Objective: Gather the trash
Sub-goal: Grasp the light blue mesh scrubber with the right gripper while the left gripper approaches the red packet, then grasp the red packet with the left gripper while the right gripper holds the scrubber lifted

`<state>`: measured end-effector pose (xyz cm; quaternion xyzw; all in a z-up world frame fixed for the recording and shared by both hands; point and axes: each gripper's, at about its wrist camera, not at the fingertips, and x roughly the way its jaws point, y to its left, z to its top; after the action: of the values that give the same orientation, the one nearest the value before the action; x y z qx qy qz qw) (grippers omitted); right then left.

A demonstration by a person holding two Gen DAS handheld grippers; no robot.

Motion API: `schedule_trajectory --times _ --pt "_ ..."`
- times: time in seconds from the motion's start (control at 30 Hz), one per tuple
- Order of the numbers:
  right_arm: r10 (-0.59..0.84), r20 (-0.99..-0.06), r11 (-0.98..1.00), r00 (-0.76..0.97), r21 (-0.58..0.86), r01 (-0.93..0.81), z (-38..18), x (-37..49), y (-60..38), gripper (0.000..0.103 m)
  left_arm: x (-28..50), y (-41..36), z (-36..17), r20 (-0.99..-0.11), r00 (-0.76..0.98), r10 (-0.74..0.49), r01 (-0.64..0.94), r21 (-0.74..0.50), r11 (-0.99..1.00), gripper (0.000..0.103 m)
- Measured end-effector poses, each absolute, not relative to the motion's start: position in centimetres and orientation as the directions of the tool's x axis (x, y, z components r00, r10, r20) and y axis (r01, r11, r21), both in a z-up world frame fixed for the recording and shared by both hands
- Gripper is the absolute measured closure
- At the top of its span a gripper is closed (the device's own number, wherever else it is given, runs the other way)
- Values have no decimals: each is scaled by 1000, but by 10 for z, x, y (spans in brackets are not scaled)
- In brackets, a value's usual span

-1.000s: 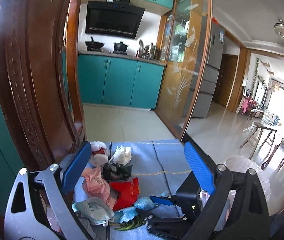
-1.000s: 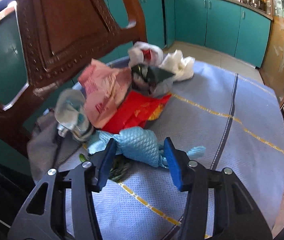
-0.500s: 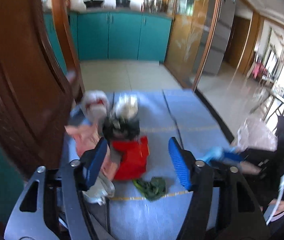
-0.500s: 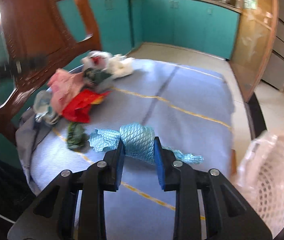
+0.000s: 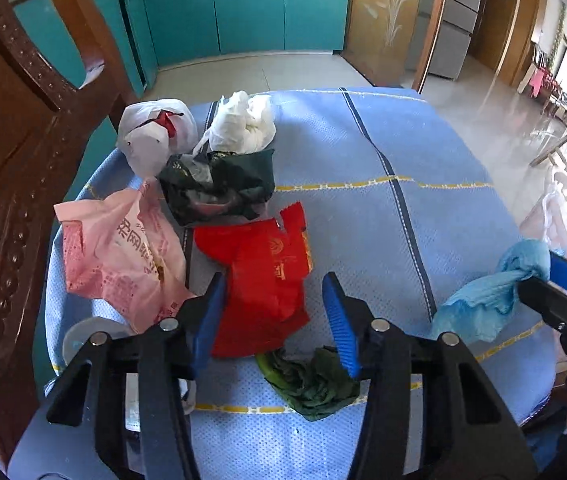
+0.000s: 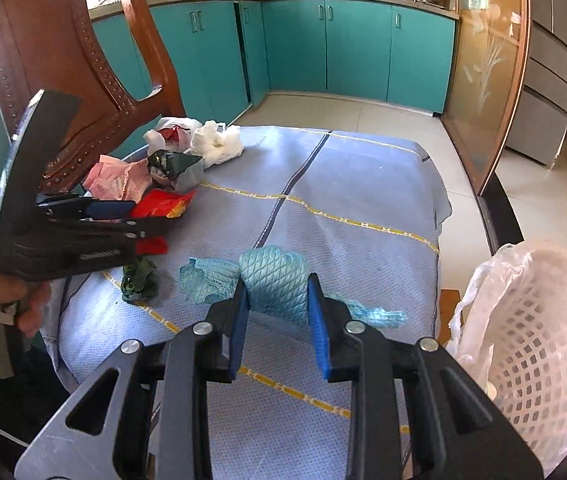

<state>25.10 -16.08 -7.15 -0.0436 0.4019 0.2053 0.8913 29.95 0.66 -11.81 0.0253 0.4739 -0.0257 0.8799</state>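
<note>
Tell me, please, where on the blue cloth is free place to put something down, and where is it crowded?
The tablecloth is bare across its middle and far side, between the trash pile and the lined basket. The side by the wooden chair is crowded: pink bag, red bag, dark wrapper, white bags and green leaves.

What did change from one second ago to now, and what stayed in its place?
The right claw closed on the blue net and carried it off the pile toward the basket. The left claw tilted down over the red bag; its jaws have just been closing, the bag between them but not gripped. The pink bag, white bags and green leaf stayed put.
</note>
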Motion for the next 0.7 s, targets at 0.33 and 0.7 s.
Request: schedule_trajectory --times 0.33,0.7 --pt "314 -731 918 605 73 -389 -70 250 -161 74 278 -2 -109 -822 568 -42 142 47 989 79" --pt "289 -738 926 611 54 -373 -74 250 -162 74 251 -3 -71 -734 669 -122 201 21 979 80"
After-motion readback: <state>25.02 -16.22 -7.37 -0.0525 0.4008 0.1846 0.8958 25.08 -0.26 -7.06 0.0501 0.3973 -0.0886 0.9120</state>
